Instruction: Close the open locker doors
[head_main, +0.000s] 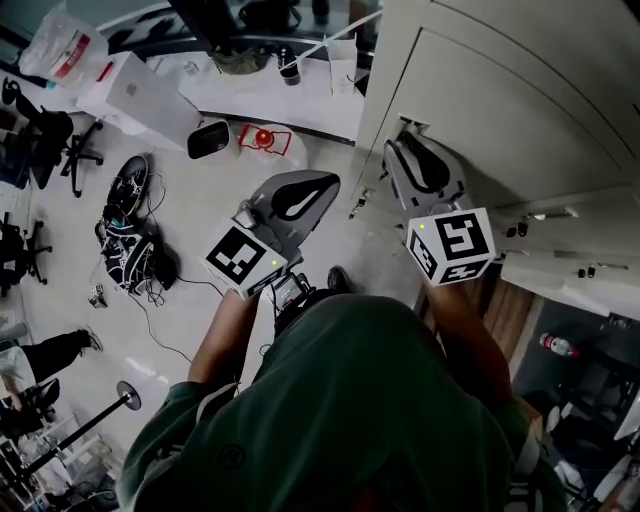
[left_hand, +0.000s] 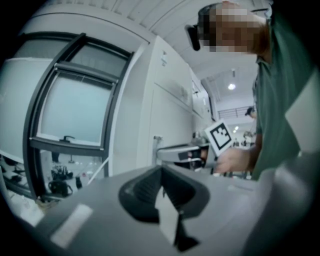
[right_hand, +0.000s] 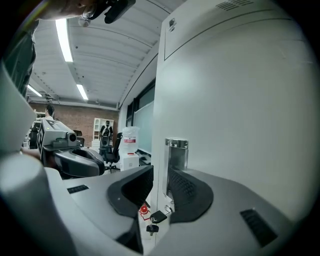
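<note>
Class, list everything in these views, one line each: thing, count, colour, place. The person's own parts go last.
lockers: one row, white, right side
locker door: one, white, its edge between the right jaws
handle: one, silver, on that door
keys: one bunch, dark, hanging below the handle
window: one, dark frame, left of the lockers
chairs: at least two, black, left edge
cables: one tangle, black, floor
sweatshirt: one, green, on the person
left hand-held gripper: one, grey, open, empty
right hand-held gripper: one, grey, open, astride the door edge
</note>
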